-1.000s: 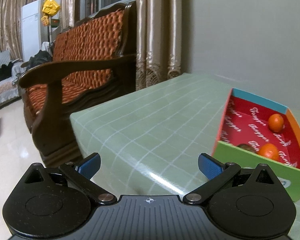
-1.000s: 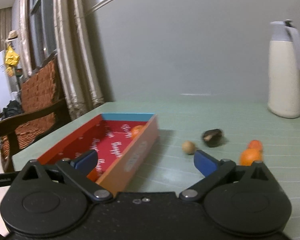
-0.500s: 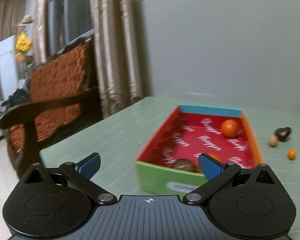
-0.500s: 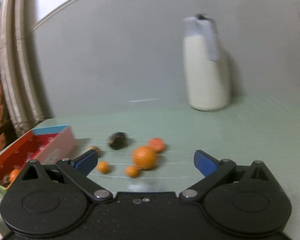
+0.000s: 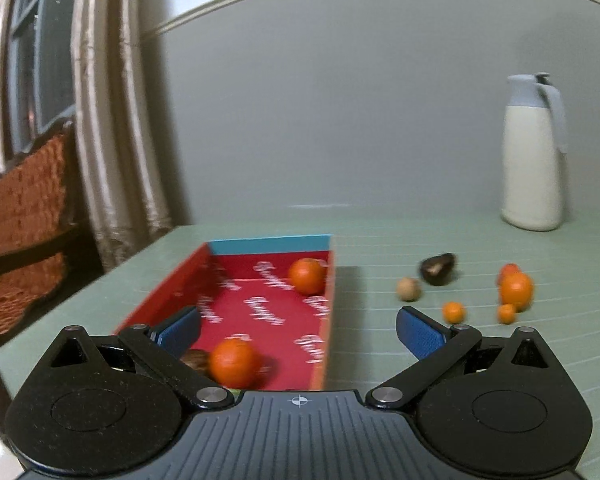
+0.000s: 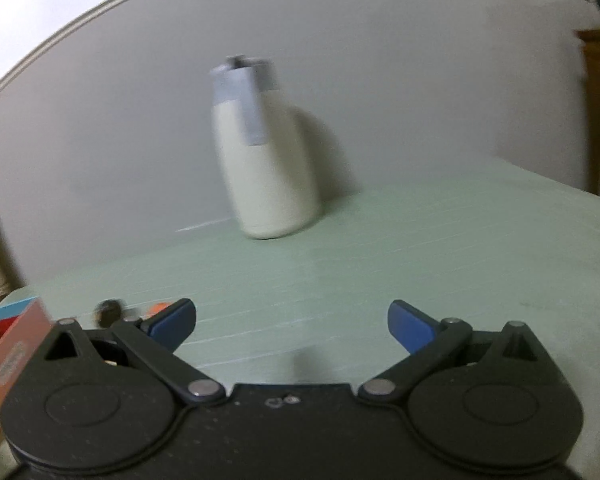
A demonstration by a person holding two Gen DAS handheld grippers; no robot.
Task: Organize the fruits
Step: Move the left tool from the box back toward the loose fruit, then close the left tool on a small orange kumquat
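So the tabletop [image 5: 440,360] is a pale green cloth with a thin white grid, pushed up against a plain grey wall. Shiny beige curtains [image 5: 112,128] hang past its left edge, and a wooden chair with an orange cushioned back [image 5: 24,216] sits beside them.

The box [image 5: 327,320] lies near the left edge: red inside, blue far end, orange outer side. White script is printed all over the red lining, but it's too blurry to read. One orange [image 5: 307,276] sits by the far end, another orange [image 5: 233,362] at the near end with a dark brown fruit [image 5: 196,358] touching it.

Right of the box, loose on the cloth: a tan round fruit [image 5: 409,289], a dark avocado-looking one [image 5: 438,268], a big orange [image 5: 516,290] and two tiny ones [image 5: 454,312].

A cream jug with a grey lid [image 5: 534,152] stands near the far edge by the wall.

The left gripper [image 5: 298,330] hangs over the near end of the box, jaws wide, nothing in them. The right gripper [image 6: 292,322] faces bare cloth toward the jug [image 6: 266,156], jaws wide too, with lots of open cloth out to the right edge.
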